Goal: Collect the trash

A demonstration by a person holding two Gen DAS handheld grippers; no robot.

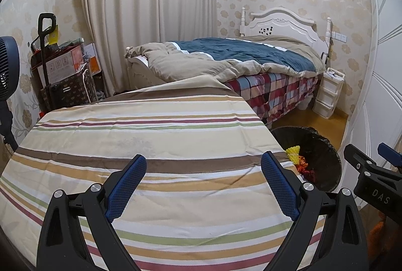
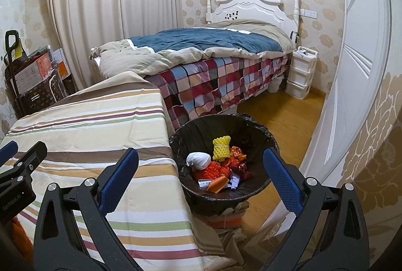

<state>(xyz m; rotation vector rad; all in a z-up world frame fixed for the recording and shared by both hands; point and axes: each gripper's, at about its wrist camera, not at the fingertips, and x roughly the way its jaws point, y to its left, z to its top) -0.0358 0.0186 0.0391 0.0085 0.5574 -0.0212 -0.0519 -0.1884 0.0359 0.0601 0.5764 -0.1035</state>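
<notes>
Right claw (image 2: 201, 170) wide above trash bin (image 2: 261, 191); left claw (image 1: 203, 178) wide over striped cloth (image 1: 150, 130).

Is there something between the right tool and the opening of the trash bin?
Nothing visible blocks it. The right tool is open and empty above the bin, whose mouth is uncovered; the striped table edge only stands beside the bin.

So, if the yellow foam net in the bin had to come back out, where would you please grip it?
Probably the upper half of the yellow foam net, from above: it stands roughly upright atop the other trash in the trash bin, with its top exposed.
</notes>
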